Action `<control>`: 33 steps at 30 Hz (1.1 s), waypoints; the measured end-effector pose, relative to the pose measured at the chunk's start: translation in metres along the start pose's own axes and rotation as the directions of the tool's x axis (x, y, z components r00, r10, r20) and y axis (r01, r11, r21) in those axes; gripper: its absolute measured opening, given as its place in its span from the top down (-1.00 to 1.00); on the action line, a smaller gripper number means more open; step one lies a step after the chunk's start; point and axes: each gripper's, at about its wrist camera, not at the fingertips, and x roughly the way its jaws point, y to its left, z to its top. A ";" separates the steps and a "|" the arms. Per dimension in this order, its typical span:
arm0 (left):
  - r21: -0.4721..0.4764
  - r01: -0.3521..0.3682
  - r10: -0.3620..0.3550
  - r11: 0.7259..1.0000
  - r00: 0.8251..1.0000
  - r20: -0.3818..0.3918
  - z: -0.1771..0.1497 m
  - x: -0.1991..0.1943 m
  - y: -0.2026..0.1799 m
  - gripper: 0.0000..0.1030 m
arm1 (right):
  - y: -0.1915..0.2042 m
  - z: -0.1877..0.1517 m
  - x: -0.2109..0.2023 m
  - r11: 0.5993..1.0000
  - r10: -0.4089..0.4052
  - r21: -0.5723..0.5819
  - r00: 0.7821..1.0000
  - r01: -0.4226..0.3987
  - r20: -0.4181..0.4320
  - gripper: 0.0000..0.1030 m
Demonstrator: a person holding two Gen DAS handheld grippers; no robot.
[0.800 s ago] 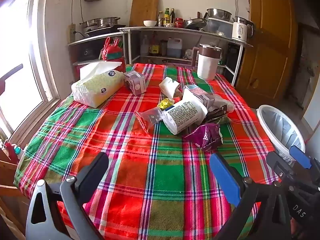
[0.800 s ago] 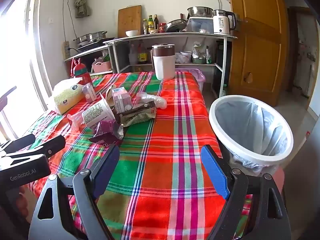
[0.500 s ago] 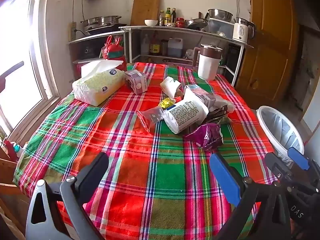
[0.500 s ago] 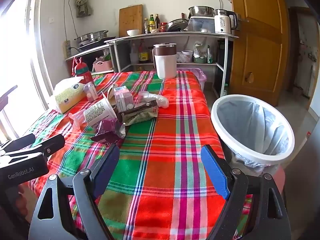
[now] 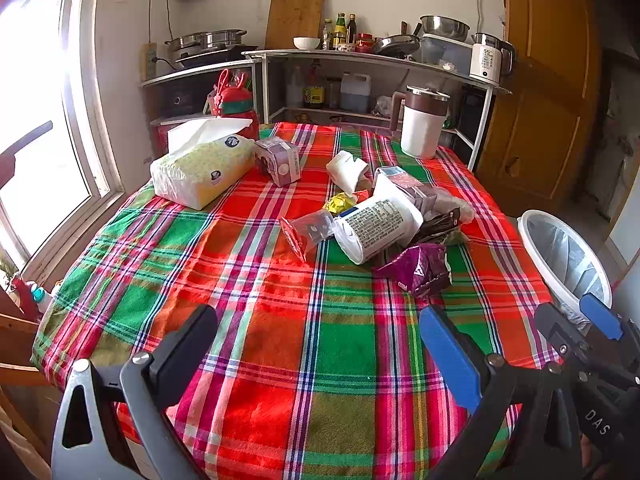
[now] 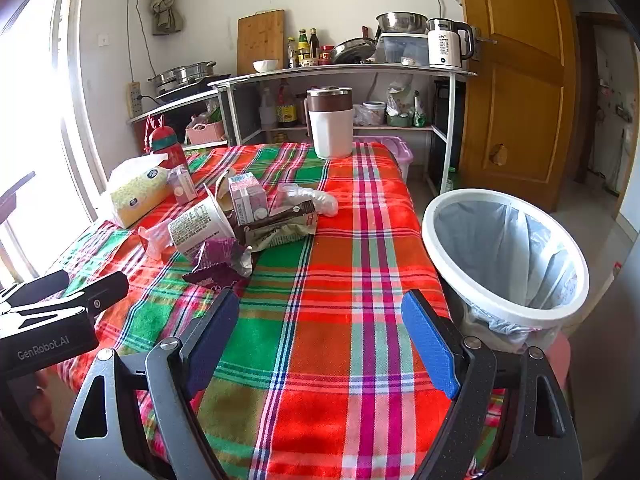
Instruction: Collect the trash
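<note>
**Both grippers poised, trash pile untouched**

The left gripper point(image 5: 316, 344) and the right gripper point(image 6: 320, 328) both hang over the near edge of the tabletop point(image 5: 340, 352) with jaws spread wide and nothing between them. The trash sits in a loose heap toward the middle of the plaid cloth: a crumpled purple wrapper point(image 5: 420, 270) nearest, a tipped white cup point(image 5: 376, 228) just behind it, a small clear cup point(image 5: 308, 230) to its left, and a dark wrapper point(image 6: 276, 226) and a small carton point(image 6: 248, 198) behind. The lined bin point(image 6: 504, 252) stands off the tabletop's right side, close to the right gripper.

The purple wrapper looks like the sensible first pick: it is nearest and lies clear at the heap's near edge. It is probably best to approach low, close on a raised fold rather than the flat foil, and lift straight before swinging right to the bin, releasing well inside the rim. The tissue pack point(image 5: 200, 170) and the jug point(image 5: 422, 124) at the far end are likely not trash; steer clear of them.
</note>
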 end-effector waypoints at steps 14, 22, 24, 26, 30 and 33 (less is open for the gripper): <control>0.001 -0.006 0.006 1.000 1.000 0.003 0.000 -0.001 0.001 -0.99 | 0.001 0.000 -0.002 1.000 0.002 -0.003 1.000 -0.002 -0.001 -0.62; 0.001 -0.010 0.010 1.000 1.000 0.006 -0.001 -0.003 0.000 -0.99 | 0.001 0.000 -0.001 1.000 0.002 -0.003 1.000 -0.002 -0.001 -0.62; 0.001 -0.010 0.010 1.000 1.000 0.006 -0.001 -0.003 0.000 -0.99 | 0.001 0.000 -0.001 1.000 0.001 -0.004 1.000 -0.001 -0.001 -0.62; 0.001 -0.010 0.010 1.000 1.000 0.006 -0.001 -0.003 0.000 -0.99 | 0.001 0.000 -0.001 1.000 0.001 -0.004 1.000 -0.001 -0.002 -0.62; 0.002 -0.010 0.010 1.000 1.000 0.005 -0.001 -0.003 0.000 -0.99 | 0.001 0.000 -0.001 1.000 0.003 -0.004 1.000 -0.003 -0.002 -0.62; 0.001 -0.010 0.010 1.000 1.000 0.006 -0.001 -0.003 0.000 -0.99 | 0.002 0.000 -0.001 1.000 0.003 -0.004 1.000 -0.003 -0.002 -0.62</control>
